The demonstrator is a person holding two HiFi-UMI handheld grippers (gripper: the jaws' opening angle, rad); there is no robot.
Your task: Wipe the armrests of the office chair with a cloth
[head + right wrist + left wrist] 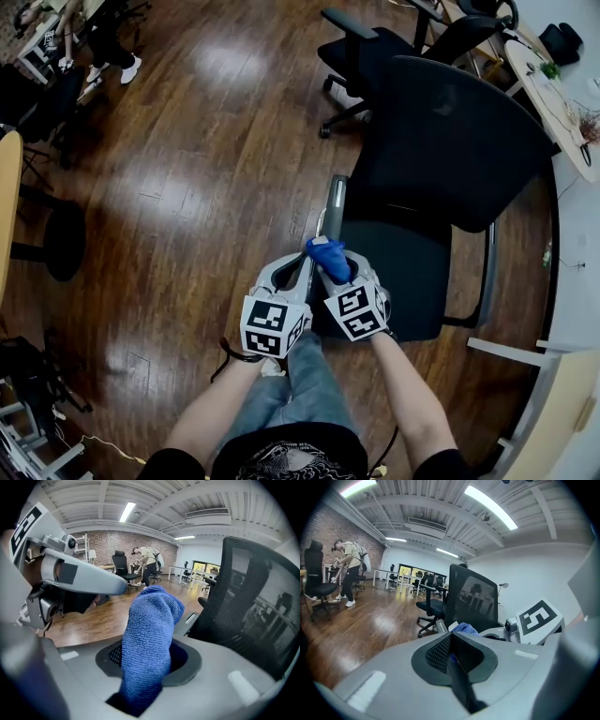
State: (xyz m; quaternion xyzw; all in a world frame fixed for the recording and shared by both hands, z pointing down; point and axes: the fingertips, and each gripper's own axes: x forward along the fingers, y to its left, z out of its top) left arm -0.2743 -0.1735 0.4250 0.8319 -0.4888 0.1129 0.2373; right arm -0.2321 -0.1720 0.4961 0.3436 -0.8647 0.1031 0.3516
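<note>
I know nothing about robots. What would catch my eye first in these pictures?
A bright blue cloth clamped in the right gripper, at the near end of the grey armrest of the black office chair. Beside it the left gripper is shut on nothing, and glossy wooden floor spreads all around.

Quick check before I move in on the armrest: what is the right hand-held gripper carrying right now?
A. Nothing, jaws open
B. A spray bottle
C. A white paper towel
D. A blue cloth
D: in the right gripper view, the right hand-held gripper has its jaws closed on a blue cloth that stands up from between them.
</note>
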